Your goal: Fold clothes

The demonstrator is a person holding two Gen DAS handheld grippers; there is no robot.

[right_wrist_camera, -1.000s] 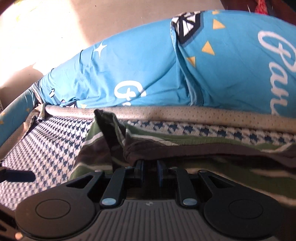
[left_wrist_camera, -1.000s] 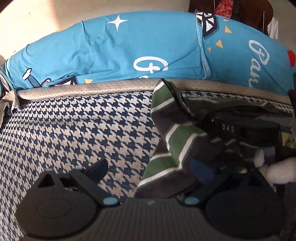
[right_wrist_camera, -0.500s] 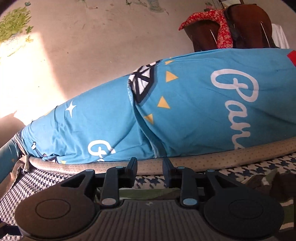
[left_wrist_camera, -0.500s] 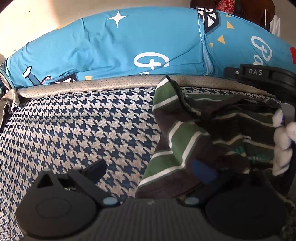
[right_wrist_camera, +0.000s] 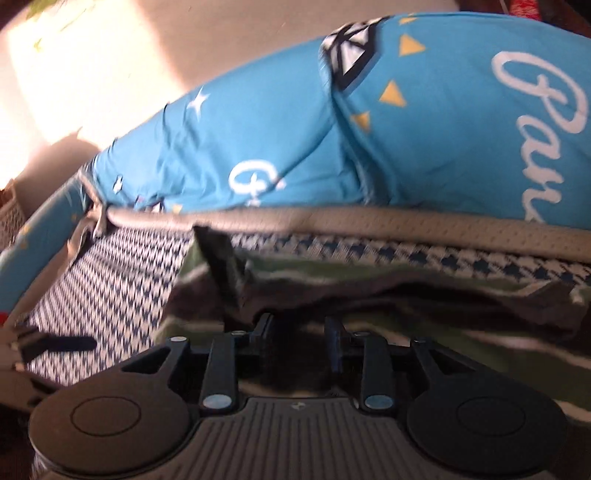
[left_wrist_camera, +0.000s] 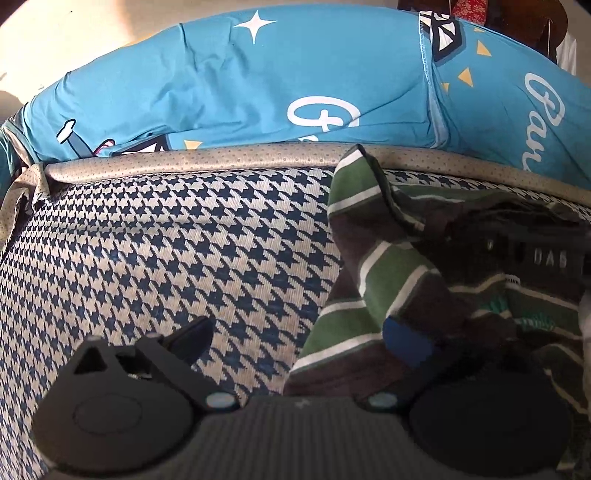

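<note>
Striped garment [left_wrist_camera: 373, 273] lay bunched on the houndstooth mattress [left_wrist_camera: 166, 251] by the blue pillow [left_wrist_camera: 258, 81]; left claw [left_wrist_camera: 295, 343] gaped wide, right claw [right_wrist_camera: 300, 332] had just opened, pads off the fabric.

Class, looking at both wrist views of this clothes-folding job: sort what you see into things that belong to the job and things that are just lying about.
Part of the job:
- striped garment
- left gripper
- right gripper

Just lying about:
- blue printed cushion
- houndstooth surface under the garment
- red patterned cloth, far back
</note>
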